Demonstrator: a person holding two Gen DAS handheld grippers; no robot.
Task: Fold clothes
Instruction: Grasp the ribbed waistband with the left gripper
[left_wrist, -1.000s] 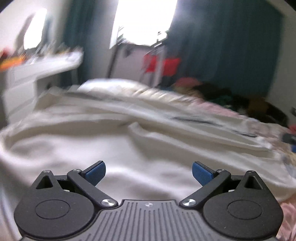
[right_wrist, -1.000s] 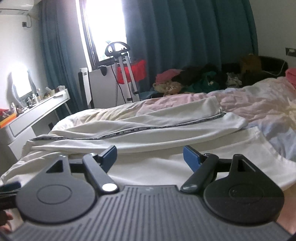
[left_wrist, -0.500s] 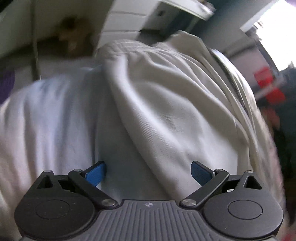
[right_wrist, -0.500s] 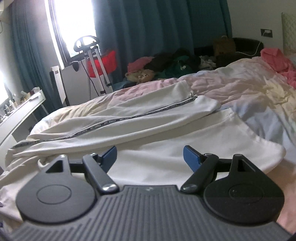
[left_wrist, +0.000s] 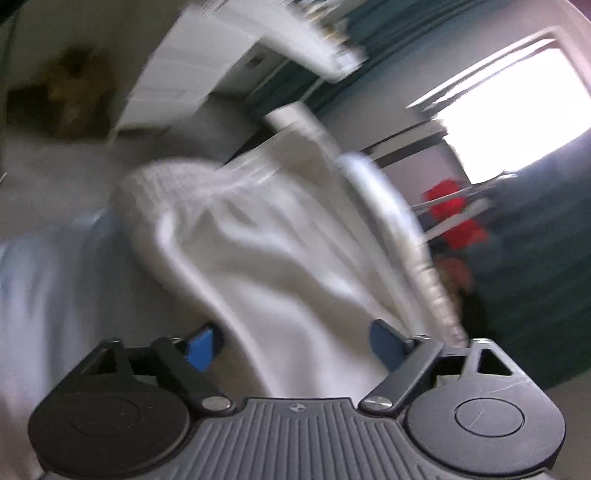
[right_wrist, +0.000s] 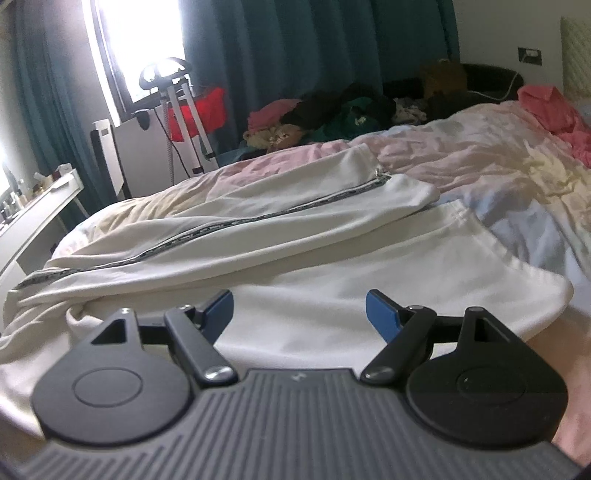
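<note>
Across the bed (right_wrist: 480, 155), white trousers (right_wrist: 280, 229) with a dark side stripe are laid lengthwise, one leg running toward the far right and a second white layer spread nearer the right claw (right_wrist: 299, 314). Compared with half a second earlier, the right view is swung slightly rightward, so that more of the pink garment (right_wrist: 550, 110) at the far right is seen and the window (right_wrist: 144, 44) sits nearer the left edge. The left view is heavily blurred and remains tilted; since the earlier frame the gathered waistband of the trousers (left_wrist: 280, 236) is shown farther from the left claw (left_wrist: 295, 343), with more of the white drawer unit (left_wrist: 192, 81) exposed at the far left.

Both claws are seen spread wide, blue pads (right_wrist: 380, 314) well apart, with nothing held; cloth is seen only beyond the tips.

Only in the right view are the full trouser legs, the heap of dark clothes (right_wrist: 351, 114) against the teal curtain (right_wrist: 314, 48) and the white worktop (right_wrist: 40, 206) at the left seen sharply. Only in the left view is the elastic waistband end presented, with the pale blue sheet (left_wrist: 48, 280) at its left.
</note>
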